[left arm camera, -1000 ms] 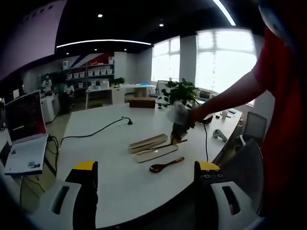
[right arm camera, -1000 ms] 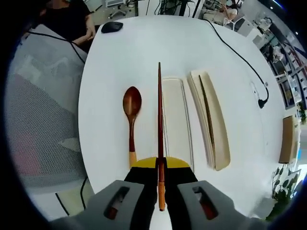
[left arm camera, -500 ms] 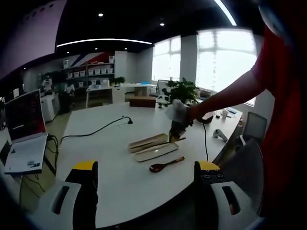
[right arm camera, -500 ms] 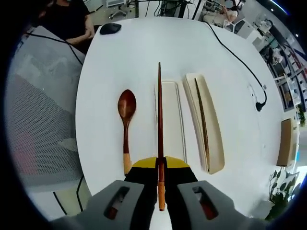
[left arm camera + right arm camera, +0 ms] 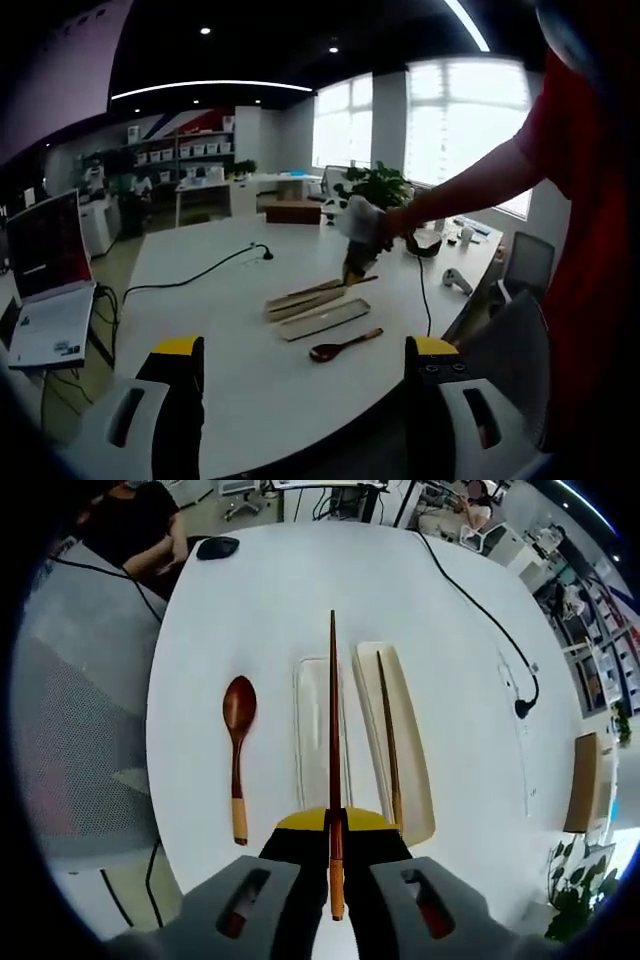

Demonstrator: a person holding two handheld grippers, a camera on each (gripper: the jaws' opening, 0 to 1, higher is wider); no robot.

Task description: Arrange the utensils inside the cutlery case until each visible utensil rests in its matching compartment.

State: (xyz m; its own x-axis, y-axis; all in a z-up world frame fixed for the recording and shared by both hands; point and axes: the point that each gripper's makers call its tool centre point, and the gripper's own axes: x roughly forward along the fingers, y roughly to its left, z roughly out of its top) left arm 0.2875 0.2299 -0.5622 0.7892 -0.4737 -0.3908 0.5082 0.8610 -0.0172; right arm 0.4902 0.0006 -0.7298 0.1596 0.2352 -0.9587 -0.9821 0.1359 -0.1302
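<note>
Lifted higher since 1 second ago, the right gripper (image 5: 333, 855) pinches 1 chopstick (image 5: 333, 740) between its fingers, best lowered level beside the chopstick already lying in the case tray (image 5: 412, 780), while the left gripper (image 5: 300, 400) hangs with fingers spread.

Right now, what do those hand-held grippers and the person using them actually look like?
Each hand-held gripper has two light grey plastic jaws with dark slots, faced in black and capped with yellow tips. The left hand-held gripper shows them well apart; the right hand-held gripper shows the same grey, black and yellow build. The person wears a red short sleeve. No markings or gripper cables are visible.
</note>
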